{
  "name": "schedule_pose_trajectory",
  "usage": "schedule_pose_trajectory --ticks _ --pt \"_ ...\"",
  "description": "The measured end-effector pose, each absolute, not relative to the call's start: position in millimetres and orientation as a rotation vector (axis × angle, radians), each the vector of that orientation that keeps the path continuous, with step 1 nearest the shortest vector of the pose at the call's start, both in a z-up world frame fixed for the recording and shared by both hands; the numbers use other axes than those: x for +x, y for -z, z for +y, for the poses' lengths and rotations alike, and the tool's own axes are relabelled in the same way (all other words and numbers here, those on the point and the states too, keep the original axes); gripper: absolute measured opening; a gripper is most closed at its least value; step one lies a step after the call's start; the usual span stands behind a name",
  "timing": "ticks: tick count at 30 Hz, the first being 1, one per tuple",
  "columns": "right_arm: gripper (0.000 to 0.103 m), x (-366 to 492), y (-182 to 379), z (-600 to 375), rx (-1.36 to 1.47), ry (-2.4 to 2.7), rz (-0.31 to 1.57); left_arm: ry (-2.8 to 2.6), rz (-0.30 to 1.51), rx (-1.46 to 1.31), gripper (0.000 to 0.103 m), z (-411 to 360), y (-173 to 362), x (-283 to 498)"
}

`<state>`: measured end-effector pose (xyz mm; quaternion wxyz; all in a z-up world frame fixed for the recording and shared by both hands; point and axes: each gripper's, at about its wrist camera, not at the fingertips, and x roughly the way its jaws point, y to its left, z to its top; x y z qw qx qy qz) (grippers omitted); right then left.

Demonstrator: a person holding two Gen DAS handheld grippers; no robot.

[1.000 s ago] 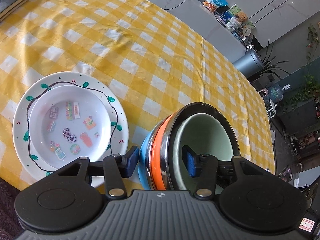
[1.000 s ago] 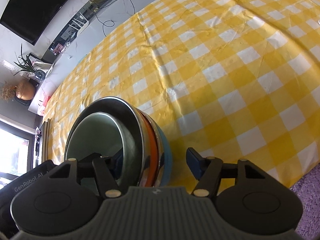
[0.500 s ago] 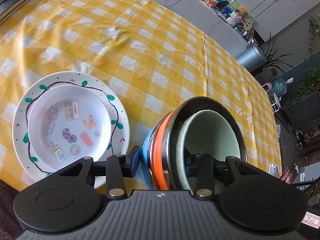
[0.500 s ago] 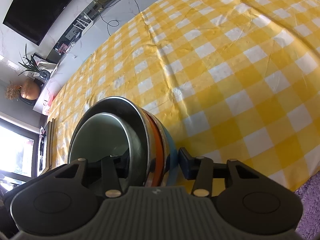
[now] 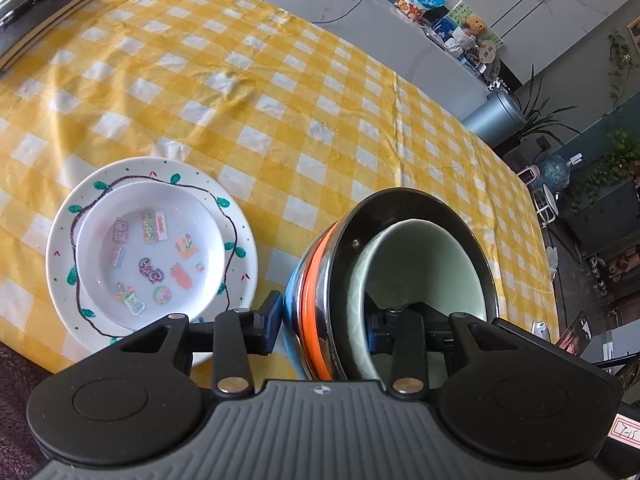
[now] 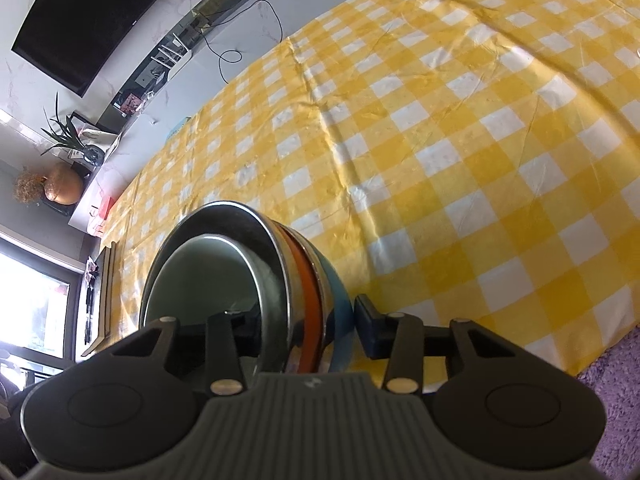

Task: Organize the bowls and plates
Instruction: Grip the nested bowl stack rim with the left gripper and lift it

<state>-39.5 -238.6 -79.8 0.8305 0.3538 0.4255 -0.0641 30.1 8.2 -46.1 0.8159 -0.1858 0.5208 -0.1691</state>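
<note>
Yellow-and-white checked cloth covers the table (image 5: 280,92), and near its front edge sits a nested stack of bowls (image 5: 320,292): a blue bowl on the outside, then an orange one, then a steel bowl (image 6: 256,228), with a pale green bowl (image 5: 424,256) innermost.

Both hand-held grippers straddle the rim of this stack from opposite sides. The left gripper (image 5: 324,320) has one finger outside, touching the blue wall, and the other finger inside the green bowl, so all the nested walls lie between its fingers. It is partly closed and appears to clamp the stack's rim. The right gripper (image 6: 300,328) mirrors this on the other side: one finger sits down inside the bowls and the other stands just beside the blue outer wall. Its jaws are closing with the stacked walls between them; whether the outer pad presses the blue wall yet is hard to judge from this angle.

To the left of the stack, also near the front edge, a white plate (image 5: 236,232) painted with a dark vine and green leaves carries a smaller white dish (image 5: 152,256) decorated with colourful stickers. The plate lies just beside the left gripper's outer finger. At the far left corner of the table rests a dark notebook (image 5: 44,4).
</note>
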Motion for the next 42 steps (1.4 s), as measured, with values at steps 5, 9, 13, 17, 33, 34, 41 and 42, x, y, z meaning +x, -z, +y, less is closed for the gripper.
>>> schedule_pose_trajectory --ticks 5,9,13,17,33,34,41,42 --pt "0.042 -36 65 -220 0.740 0.084 0.888 0.323 1.066 -0.401 0.042 32 29 25" --pt "0.041 -28 57 -198 0.724 0.034 0.892 0.274 1.041 -0.417 0.042 55 21 22" --pt "0.041 -17 53 -174 0.704 -0.012 0.906 0.217 1.029 -0.447 0.042 79 17 22" --pt "0.041 -3 55 -152 0.678 -0.046 0.931 0.170 1.036 -0.480 0.042 101 21 25" --pt "0.041 32 76 -121 0.617 -0.059 1.005 0.127 1.068 -0.539 0.042 128 46 45" --pt "0.041 33 77 -122 0.623 -0.058 1.007 0.128 1.069 -0.538 0.042 127 46 46" --pt "0.043 35 81 -126 0.642 -0.054 1.032 0.124 1.086 -0.550 0.043 127 45 50" --pt "0.043 36 81 -126 0.648 -0.055 1.032 0.121 1.090 -0.548 0.043 126 45 51"
